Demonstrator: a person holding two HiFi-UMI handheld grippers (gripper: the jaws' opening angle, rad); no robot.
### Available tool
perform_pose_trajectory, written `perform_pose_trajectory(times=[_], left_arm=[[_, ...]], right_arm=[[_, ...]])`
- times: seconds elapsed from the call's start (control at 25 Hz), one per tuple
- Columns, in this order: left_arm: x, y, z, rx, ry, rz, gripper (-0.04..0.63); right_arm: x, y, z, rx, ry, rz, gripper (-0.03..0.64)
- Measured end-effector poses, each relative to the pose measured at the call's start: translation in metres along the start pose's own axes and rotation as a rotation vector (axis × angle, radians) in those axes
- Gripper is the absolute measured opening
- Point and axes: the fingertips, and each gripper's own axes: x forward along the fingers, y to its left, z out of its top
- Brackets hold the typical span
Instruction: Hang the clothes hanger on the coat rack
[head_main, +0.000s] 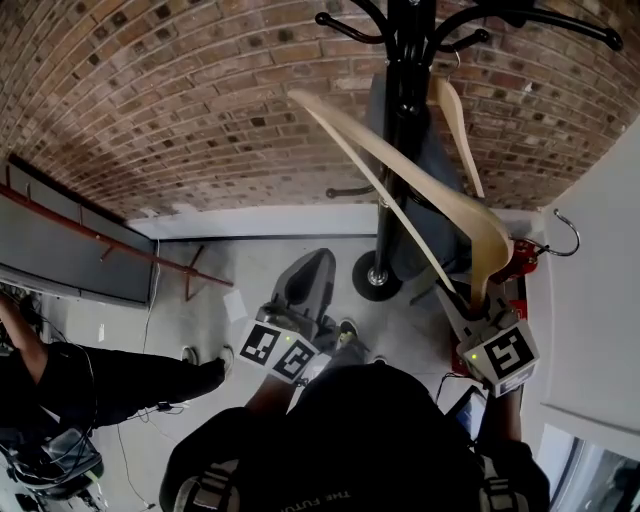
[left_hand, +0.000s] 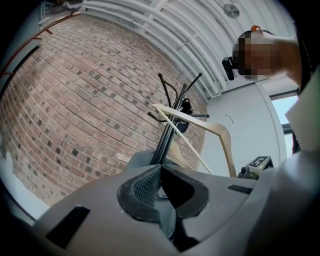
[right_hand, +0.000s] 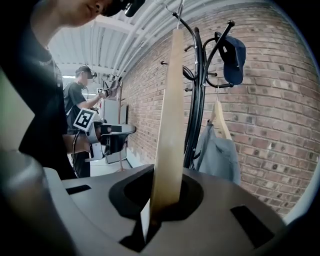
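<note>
Closely, clothes hanger (head_main: 345, 128) near coat rack (head_main: 405, 80)

Black shirt (head_main: 390, 440); grey left tongs (left_hand: 161, 172), right tongs (right_hand: 162, 200); black-white marker cubes (head_main: 281, 350).

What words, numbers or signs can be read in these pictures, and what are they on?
"THE FUTUR": upside down on the person's dark shirt, small, and the rest is out of view.
Left cube and right cube: black-and-white square patterns only, no letters or numbers.
Hanger, rack: no print to be seen.
</note>
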Motion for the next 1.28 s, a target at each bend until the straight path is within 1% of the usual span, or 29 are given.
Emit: perform_pose_trajectory(times=[0.28,0.52,0.68,0.76,0.84,1.0,1.28], left_arm=[[0.028,0.032,0.021,-0.003,-0.025,-0.035,0.02],[0.042,0.061,0.033,-0.018,-0.034,-0.064,0.02],[0.048,0.081,0.035,-0.029,-0.031,-0.08,0.02],[0.05,0.087,0.032,-0.038,-0.024,-0.087,0.021],[0.054,0.092,0.031,-0.05,-0.016,-0.095,0.02],[0.063,0.094,0.034,-0.054,-0.022,-0.103,0.02],[0.08,0.092,0.037,-0.066,-0.036,-0.088,0.021]], right_arm=[[0.032,-0.018,0.017,-0.03,0.036,-0.006,0.029],[0.058,-0.027,0.026,-0.003,0.066,-0.002,0.029],[0.068,-0.039,0.028,0.0,0.063,-0.005,0.029],[0.07,-0.045,0.03,0.007,0.081,-0.008,0.029],[0.069,-0.05,0.031,0.004,0.11,-0.009,0.029],[0.067,-0.062,0.035,-0.034,0.165,-0.001,0.029],[0.071,-0.078,0.032,-0.035,0.241,0.053,0.029]])
